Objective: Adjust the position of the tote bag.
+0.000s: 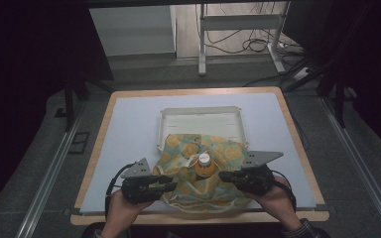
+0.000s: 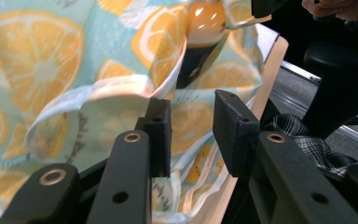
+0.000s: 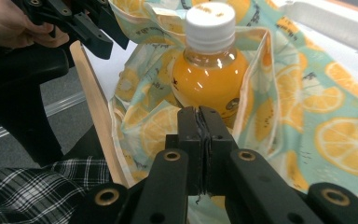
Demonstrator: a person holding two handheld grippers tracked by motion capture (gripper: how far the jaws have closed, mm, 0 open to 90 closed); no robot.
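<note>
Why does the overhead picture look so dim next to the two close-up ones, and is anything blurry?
High view: dark edges, light falling mainly on the table. Left gripper view: the orange-print cloth is soft, close up. Right gripper view: sharp, with glare spots on the juice bottle.

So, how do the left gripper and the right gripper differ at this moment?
The left gripper has a gap between its fingers; the right gripper has its fingers pressed together. The left one pinches nothing, with the cloth just beyond it; whether the right one pinches cloth is unclear. Both point at the bottle from opposite sides.
</note>
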